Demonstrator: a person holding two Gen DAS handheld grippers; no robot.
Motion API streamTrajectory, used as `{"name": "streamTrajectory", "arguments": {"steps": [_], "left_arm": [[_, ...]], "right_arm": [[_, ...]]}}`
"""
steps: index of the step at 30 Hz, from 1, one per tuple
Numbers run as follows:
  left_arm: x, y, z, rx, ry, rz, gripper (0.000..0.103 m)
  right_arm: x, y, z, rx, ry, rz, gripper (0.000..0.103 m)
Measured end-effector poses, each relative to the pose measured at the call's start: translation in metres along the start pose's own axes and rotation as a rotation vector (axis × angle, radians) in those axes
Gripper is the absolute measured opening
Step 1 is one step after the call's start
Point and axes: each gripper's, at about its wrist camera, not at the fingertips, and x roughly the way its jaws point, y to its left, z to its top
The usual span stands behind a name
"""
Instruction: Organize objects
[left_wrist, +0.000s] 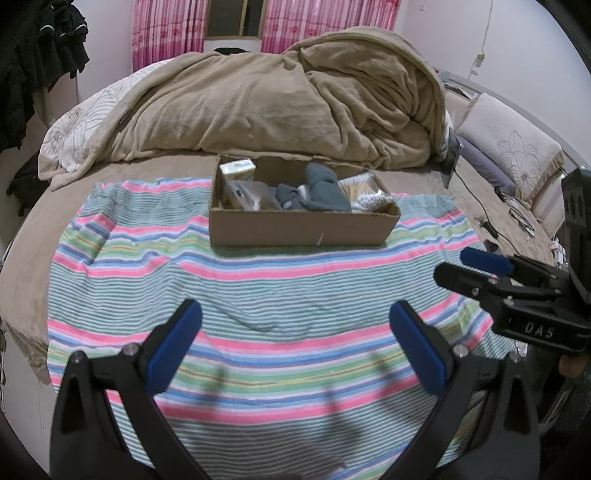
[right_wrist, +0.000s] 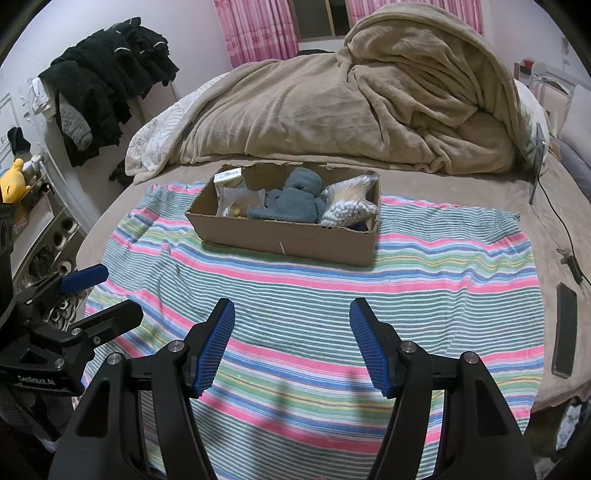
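Note:
A brown cardboard box (left_wrist: 295, 227) (right_wrist: 295, 240) sits on a striped towel (left_wrist: 258, 295) (right_wrist: 314, 295) spread on the bed. Inside lie grey-blue socks (left_wrist: 321, 188) (right_wrist: 295, 199), a bag of cotton swabs (left_wrist: 364, 190) (right_wrist: 351, 203), a small white carton (left_wrist: 238, 169) (right_wrist: 228, 177) and a clear packet (left_wrist: 251, 195) (right_wrist: 236, 199). My left gripper (left_wrist: 295, 317) (right_wrist: 99, 295) is open and empty above the towel, short of the box. My right gripper (right_wrist: 291, 317) (left_wrist: 469, 266) is open and empty, to the right of the left one.
A heaped tan blanket (left_wrist: 277, 96) (right_wrist: 369, 103) lies behind the box. A dark phone (right_wrist: 564, 328) and cables (left_wrist: 480, 199) lie on the bed's right side. Pillows (left_wrist: 509, 144) stand at the right. Black clothes (right_wrist: 107, 81) hang at the left.

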Motion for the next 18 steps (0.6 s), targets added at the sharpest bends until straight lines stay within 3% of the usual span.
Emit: {"name": "streamTrajectory", "arguments": {"steps": [18], "left_arm": [[0.009, 0.0027, 0.0032, -0.005, 0.004, 0.004, 0.102]], "right_arm": [[0.0061, -0.0075, 0.0023, 0.005, 0.007, -0.007, 0.068]]}}
